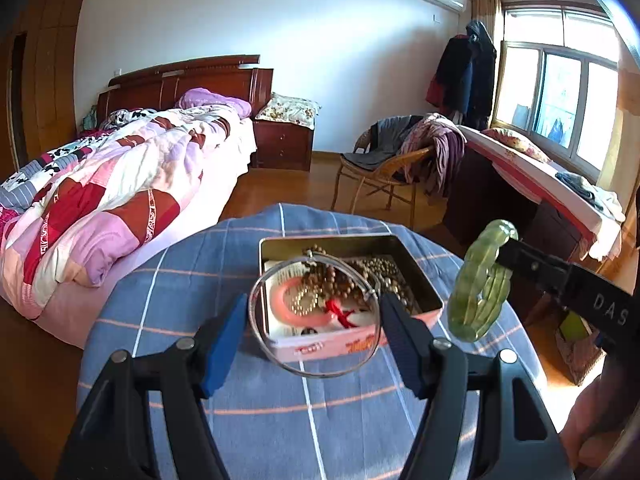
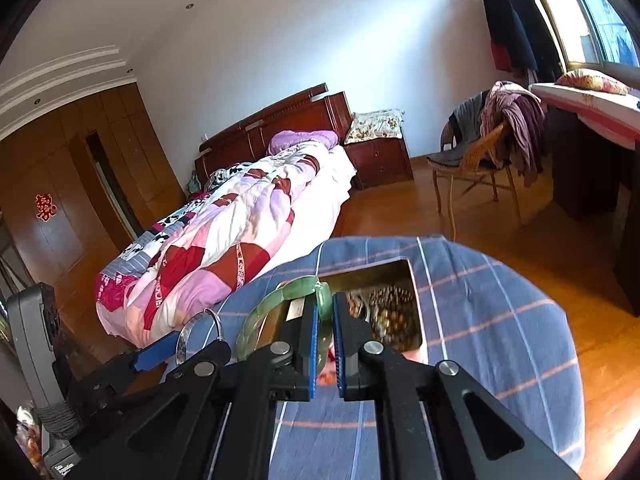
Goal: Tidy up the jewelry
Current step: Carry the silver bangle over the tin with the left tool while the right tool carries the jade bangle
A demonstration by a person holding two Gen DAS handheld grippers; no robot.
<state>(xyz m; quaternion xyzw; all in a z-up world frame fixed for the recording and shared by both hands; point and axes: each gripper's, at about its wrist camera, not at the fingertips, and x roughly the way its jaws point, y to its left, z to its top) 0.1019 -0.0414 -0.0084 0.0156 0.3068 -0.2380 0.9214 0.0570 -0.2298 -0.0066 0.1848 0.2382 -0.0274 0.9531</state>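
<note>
Left gripper (image 1: 312,332) spread wide, thin silver wire bangle (image 1: 314,316) hanging on its right finger, above pink rectangular metal tin (image 1: 424,292) of brown bead strands (image 1: 380,272). Right gripper (image 2: 325,332) at 3 o'clock pinches translucent green jade bangle (image 2: 272,308) over tin. Blue plaid cloth-covered round table (image 1: 280,400) beneath.

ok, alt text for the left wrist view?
A thin silver bangle spans the left gripper's open jaws above a pink jewelry tin of beads on a blue plaid cloth; at right, the right gripper holds a green jade bangle.

Black tool (image 1: 314,344) frames, blue pads (image 1: 222,346), silver screws.
</note>
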